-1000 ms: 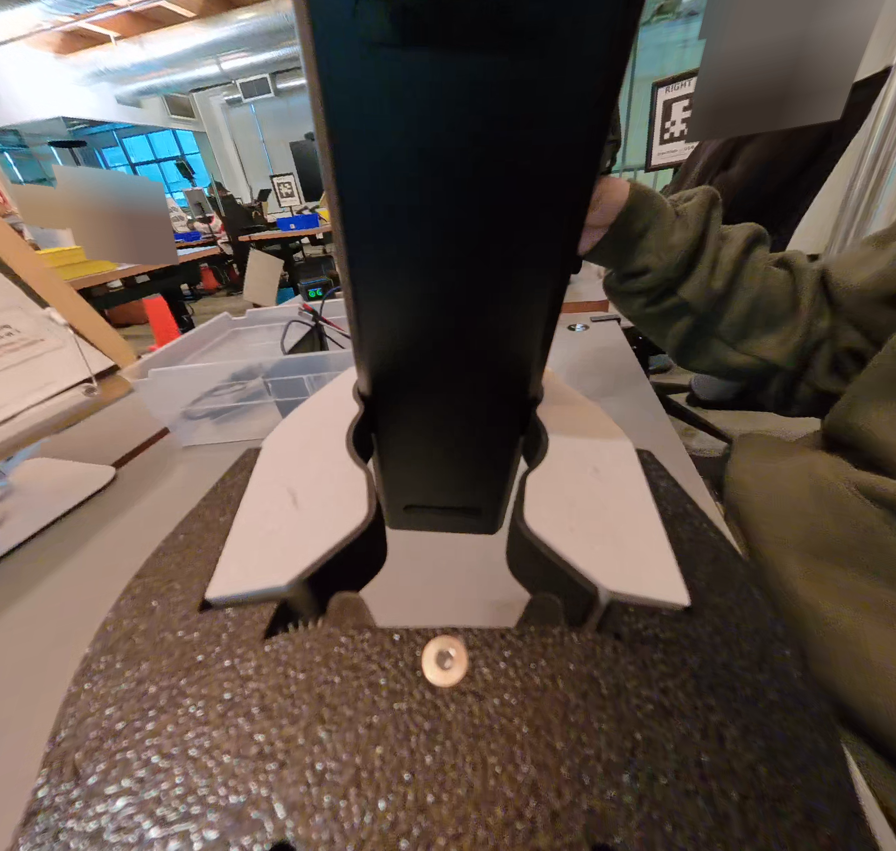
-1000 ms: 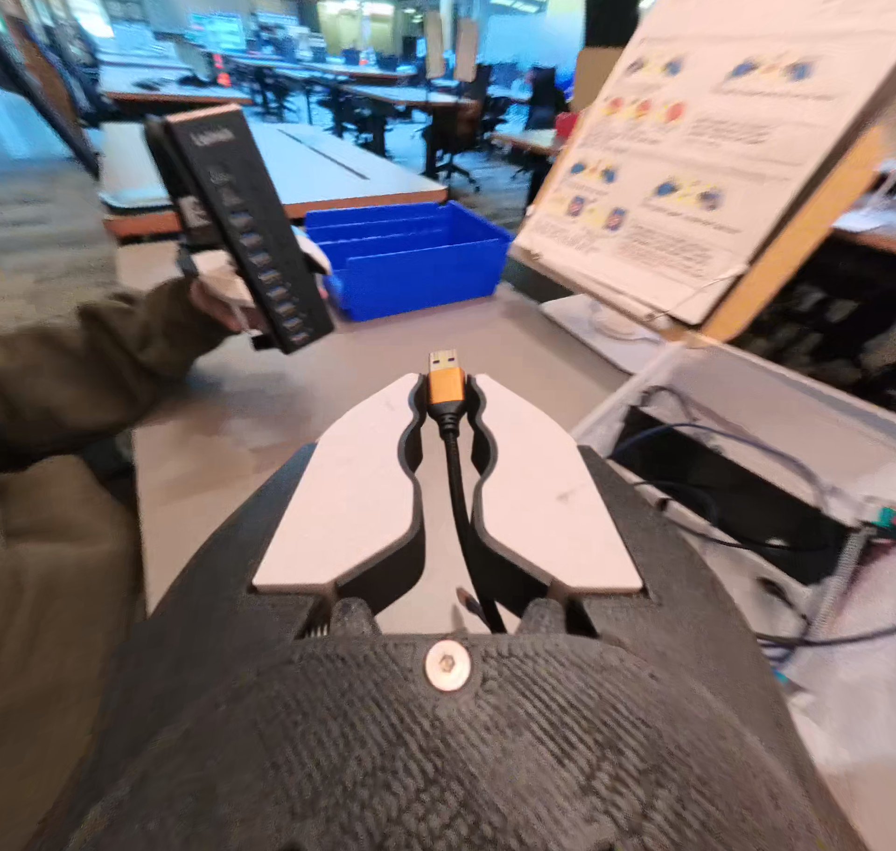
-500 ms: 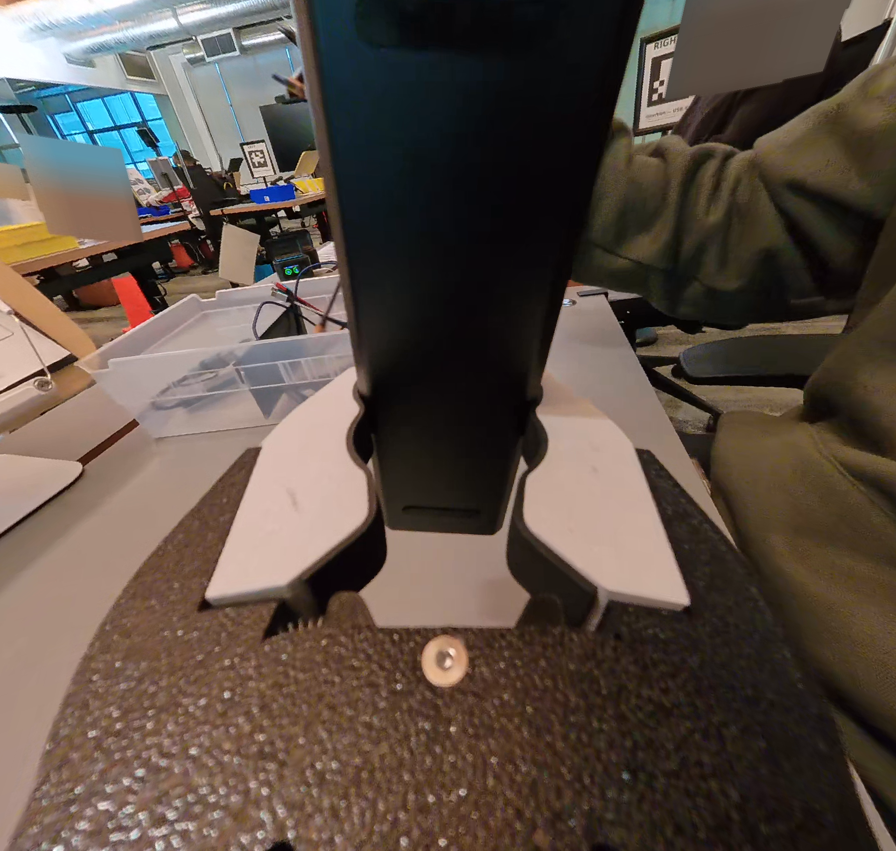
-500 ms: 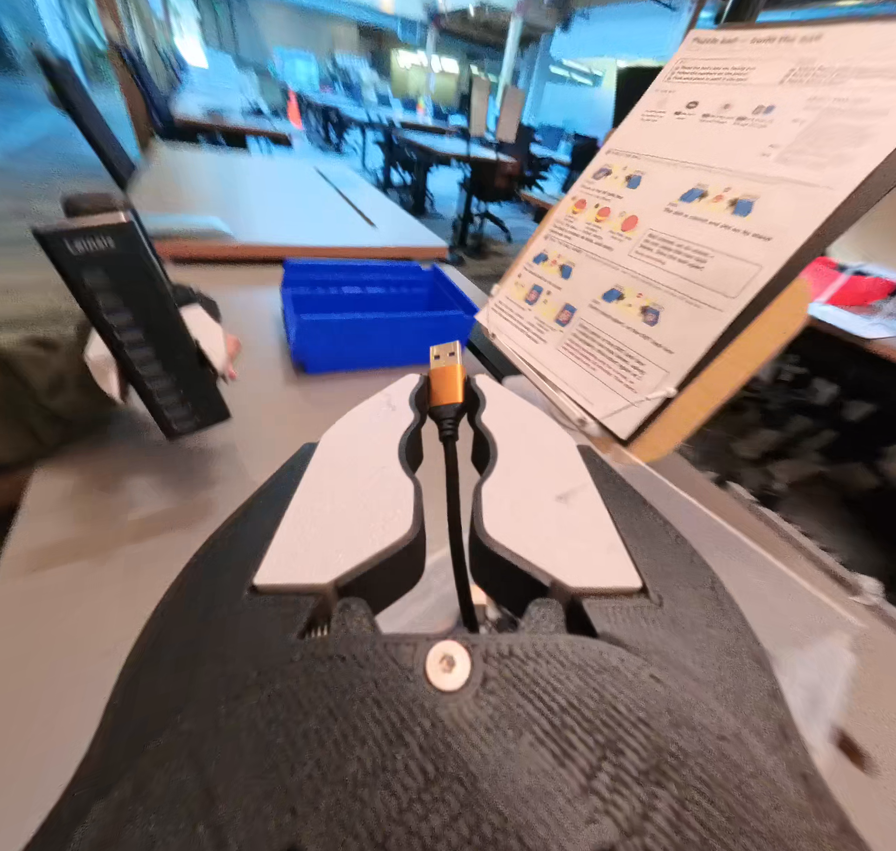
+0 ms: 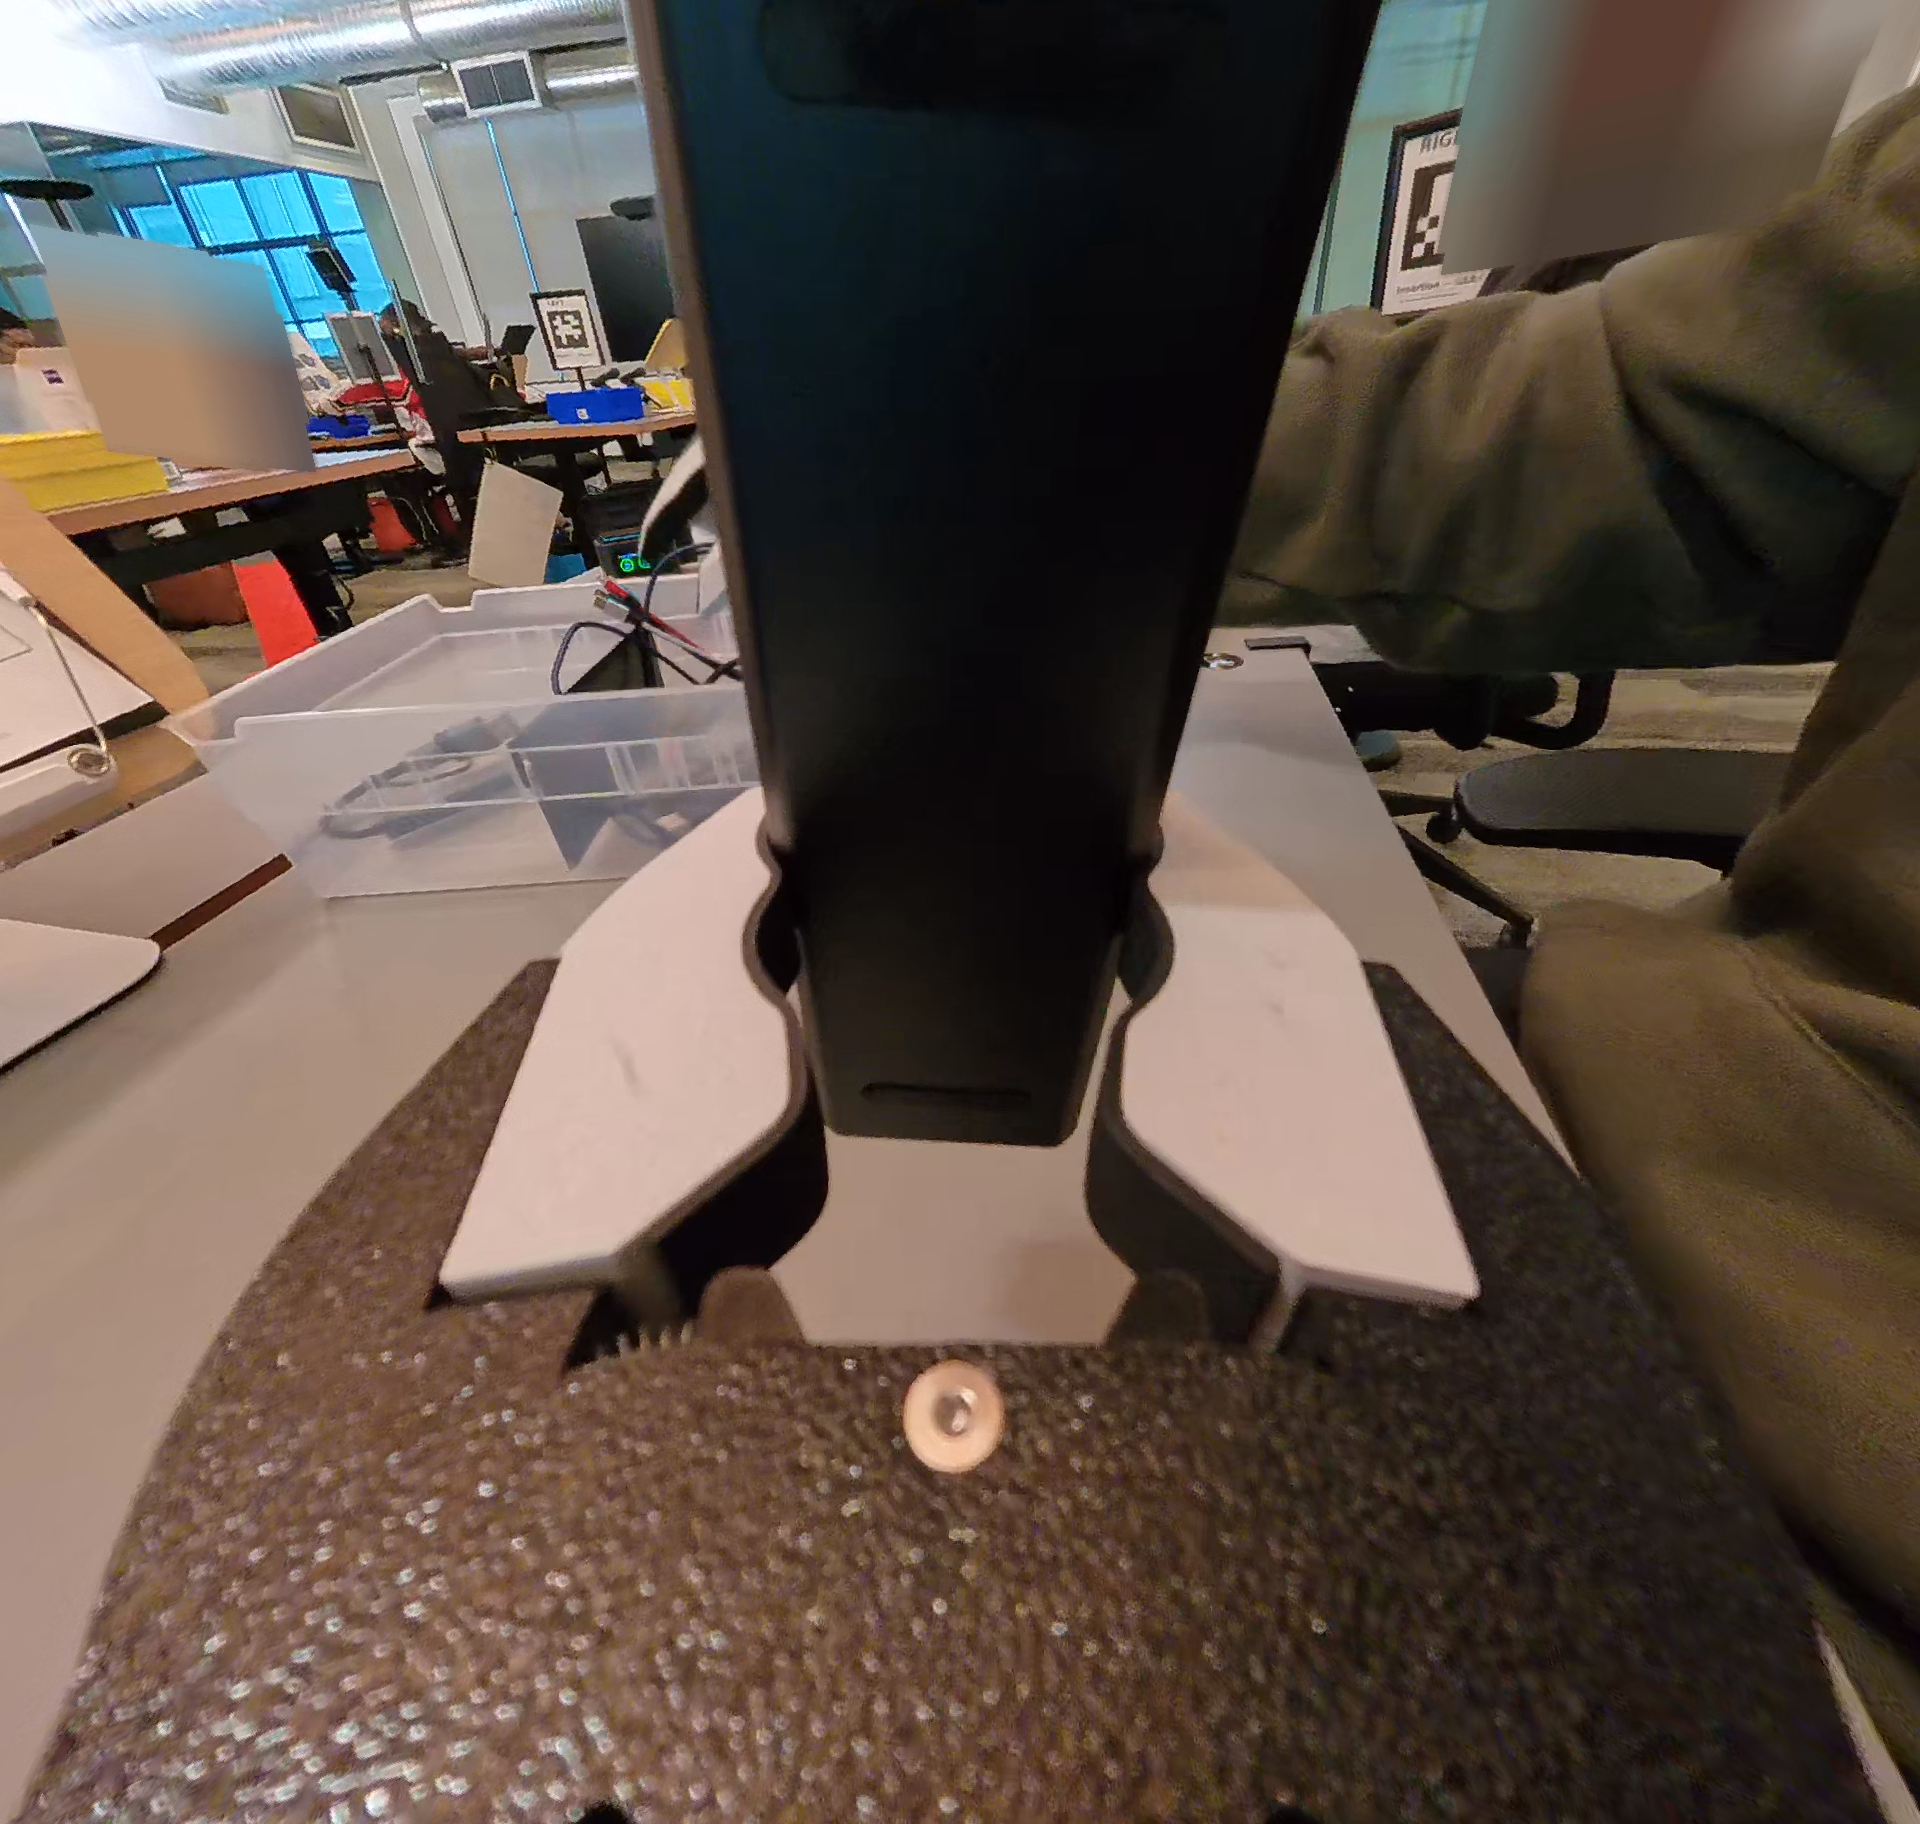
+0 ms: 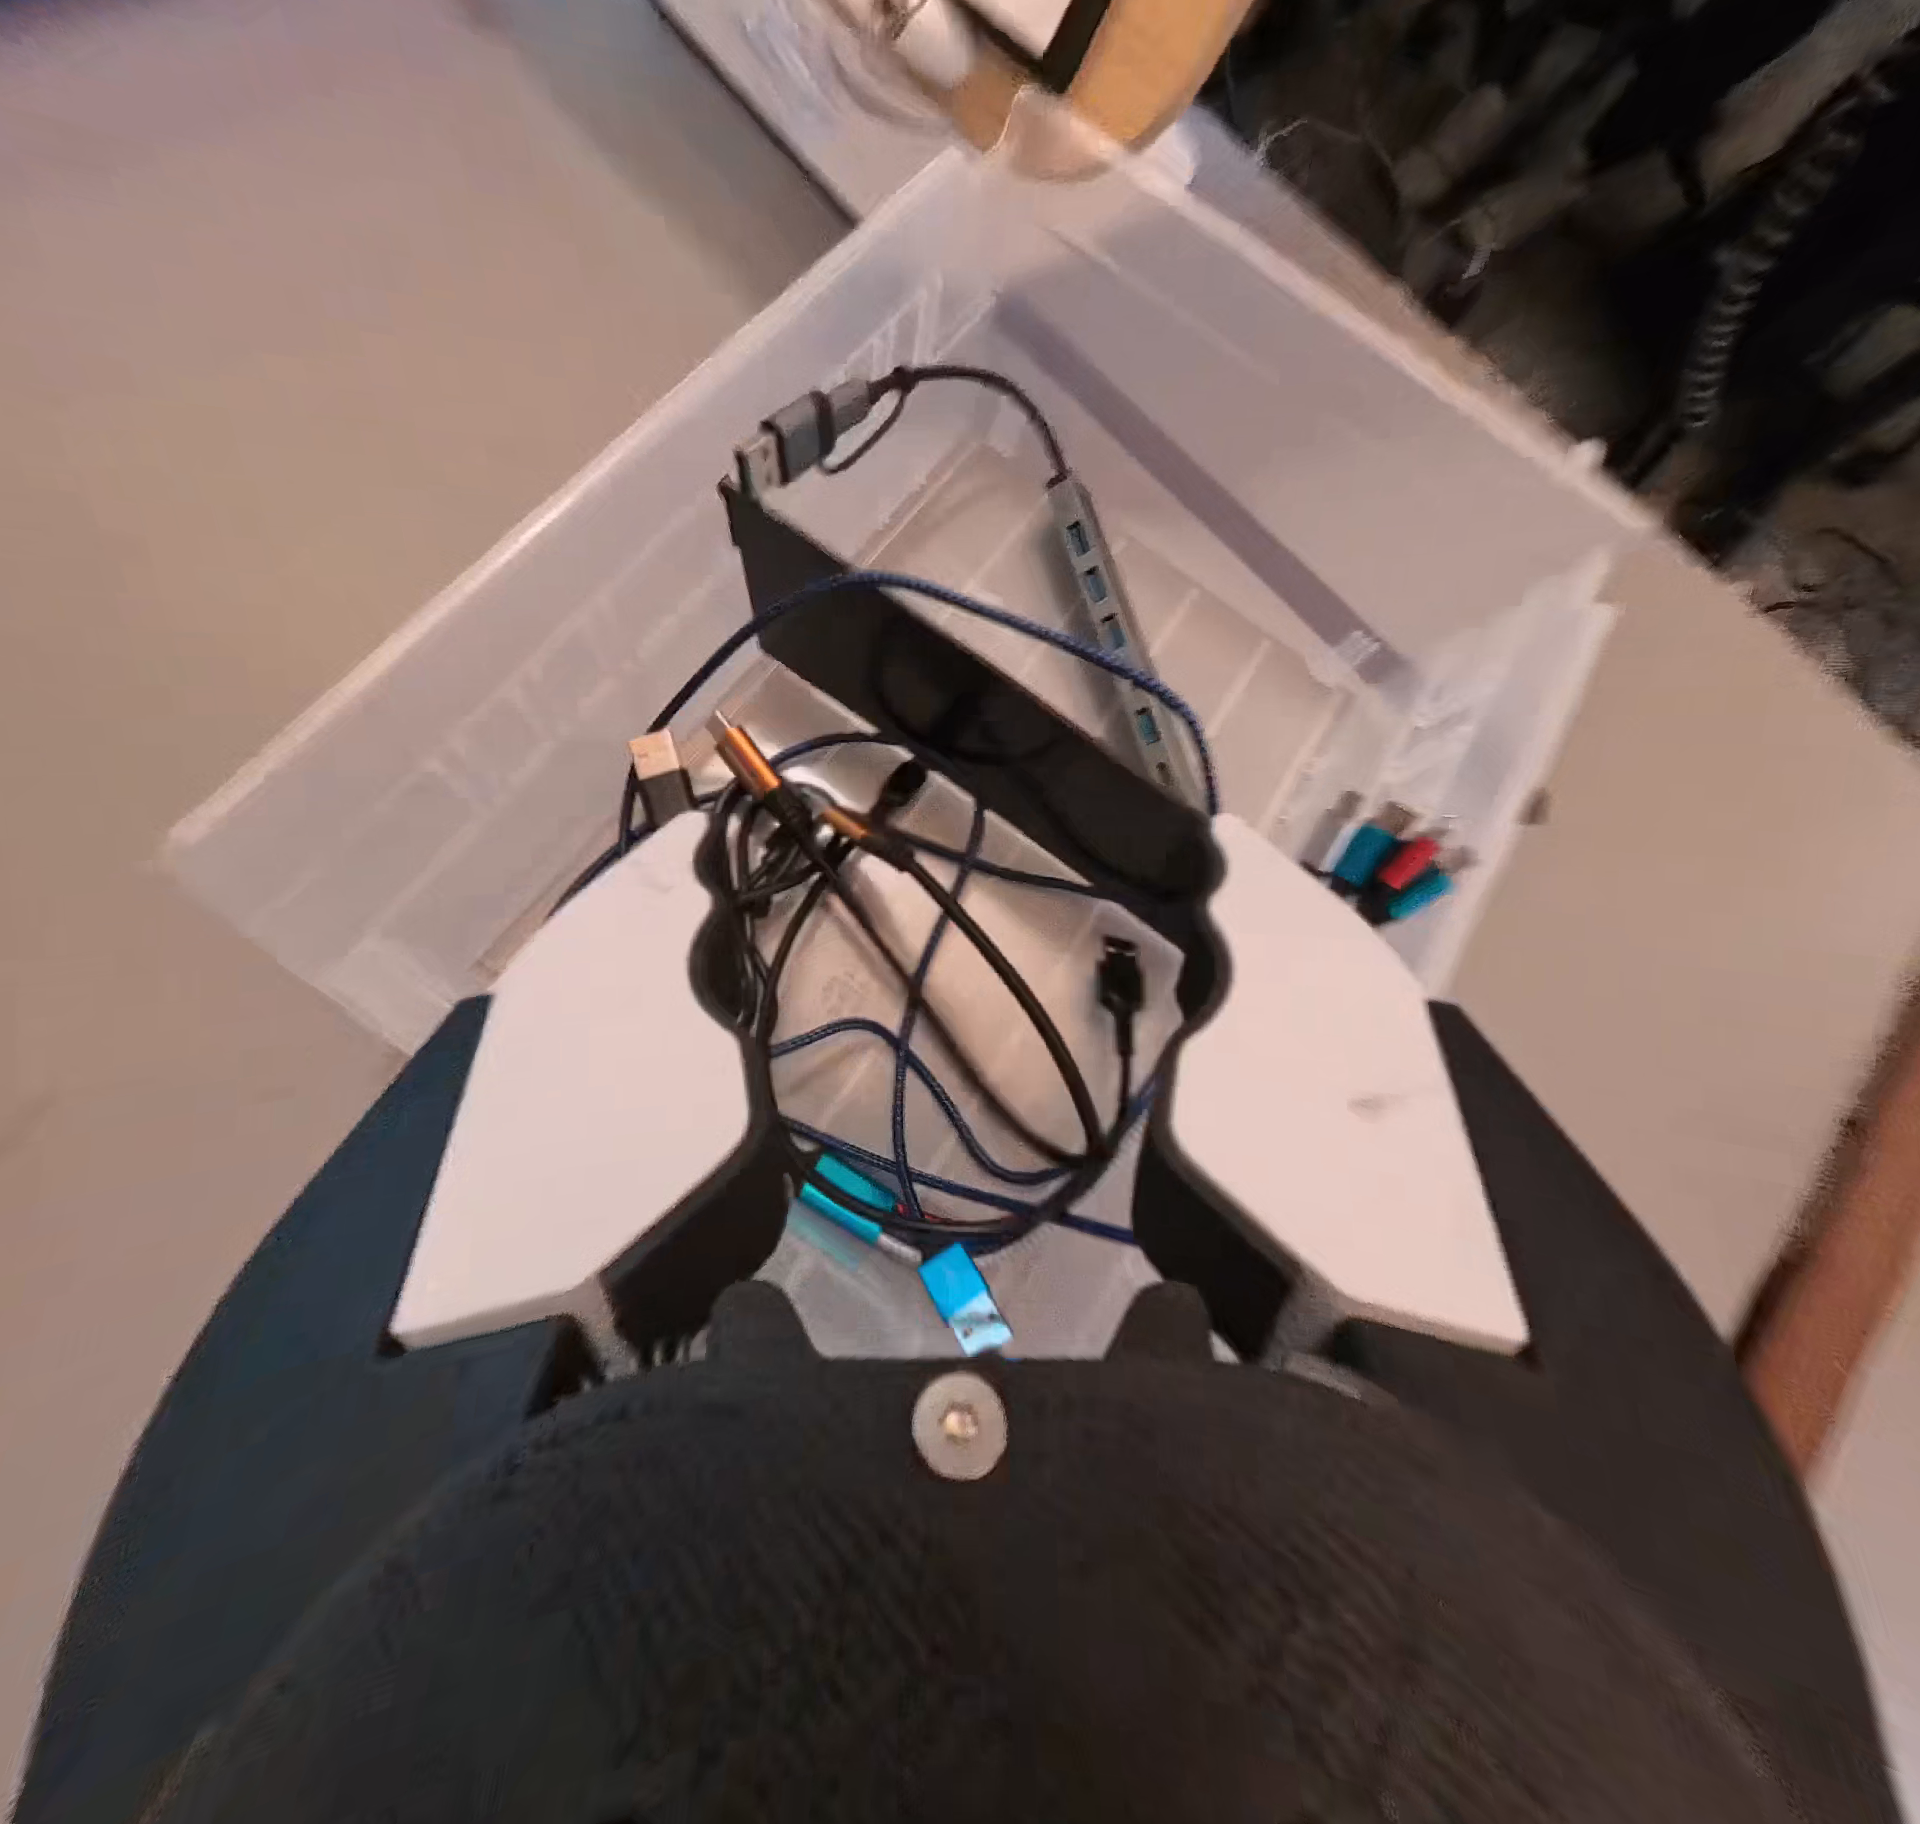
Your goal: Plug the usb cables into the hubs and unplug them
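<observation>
My left gripper [image 5: 961, 839] is shut on the lower end of a long black USB hub [image 5: 977, 424], held upright above the table, back side to the camera. My right gripper [image 6: 956, 839] is open and empty, pointing down over a clear plastic bin [image 6: 582, 569]. In the bin lie a cable with an orange plug [image 6: 750, 772], tangled black and blue cables, a second black hub [image 6: 935, 704], a slim grey hub [image 6: 1107, 611] and loose blue and red plugs [image 6: 1382, 865]. The bin also shows in the left wrist view [image 5: 416, 735], behind the hub.
A person's olive sleeve [image 5: 1558, 465] reaches across on the right. A wooden stand with a paper sheet [image 6: 1091, 29] rises just behind the bin. A white plate [image 5: 62, 974] lies at the left. A chair [image 5: 1621, 798] stands past the table's right edge.
My right gripper swung down over the bin, opened and let go of the orange-plug cable, which now lies in the bin. My left gripper still holds the hub in place.
</observation>
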`<action>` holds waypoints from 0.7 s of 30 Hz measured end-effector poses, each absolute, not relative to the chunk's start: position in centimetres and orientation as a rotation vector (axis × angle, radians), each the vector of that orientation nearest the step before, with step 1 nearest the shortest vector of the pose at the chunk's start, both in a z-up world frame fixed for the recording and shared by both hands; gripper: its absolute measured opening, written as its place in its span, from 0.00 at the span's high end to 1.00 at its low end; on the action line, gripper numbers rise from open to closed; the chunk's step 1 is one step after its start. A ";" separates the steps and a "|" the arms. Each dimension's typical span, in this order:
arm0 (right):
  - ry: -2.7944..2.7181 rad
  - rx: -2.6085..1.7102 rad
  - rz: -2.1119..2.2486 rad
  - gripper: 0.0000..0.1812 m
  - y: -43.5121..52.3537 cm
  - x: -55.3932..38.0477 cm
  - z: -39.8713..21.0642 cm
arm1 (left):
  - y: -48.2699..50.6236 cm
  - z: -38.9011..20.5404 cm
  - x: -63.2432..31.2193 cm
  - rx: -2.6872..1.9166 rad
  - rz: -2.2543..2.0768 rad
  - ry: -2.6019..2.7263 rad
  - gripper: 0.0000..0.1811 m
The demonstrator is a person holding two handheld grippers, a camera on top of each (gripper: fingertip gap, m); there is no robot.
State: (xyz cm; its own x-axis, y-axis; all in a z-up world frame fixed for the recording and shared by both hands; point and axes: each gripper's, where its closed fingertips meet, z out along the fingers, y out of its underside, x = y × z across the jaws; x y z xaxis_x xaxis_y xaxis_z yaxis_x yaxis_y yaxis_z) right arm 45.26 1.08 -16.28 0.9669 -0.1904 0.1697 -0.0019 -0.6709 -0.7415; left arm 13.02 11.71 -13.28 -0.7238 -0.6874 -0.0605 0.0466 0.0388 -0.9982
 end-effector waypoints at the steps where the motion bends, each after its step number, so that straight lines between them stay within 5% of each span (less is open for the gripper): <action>1: 0.128 -2.253 -0.345 0.50 0.8 45.0 -14.8 | 11.7 -13.5 13.1 -0.653 -1.733 1.781 0.67; 5: 0.029 -2.023 -0.149 0.39 2.2 37.1 -9.2 | 11.2 -13.8 13.2 -0.651 -1.757 1.798 0.67; 12: -0.380 -1.771 0.228 0.44 7.5 15.8 -8.8 | 9.1 -14.1 12.7 -0.597 -1.860 1.852 0.67; 21: -0.500 -1.757 0.238 0.61 10.4 9.7 -8.7 | 6.7 -13.2 11.5 -0.474 -1.863 1.913 0.67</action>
State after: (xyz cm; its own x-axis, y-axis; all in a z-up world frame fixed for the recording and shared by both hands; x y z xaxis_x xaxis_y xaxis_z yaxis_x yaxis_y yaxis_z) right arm 9.67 10.41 -8.71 0.8854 0.4527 0.1053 0.2040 -0.1749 -0.9632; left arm 11.50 6.74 -13.20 -0.8509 -0.5214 -0.0644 0.0508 0.0404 -0.9979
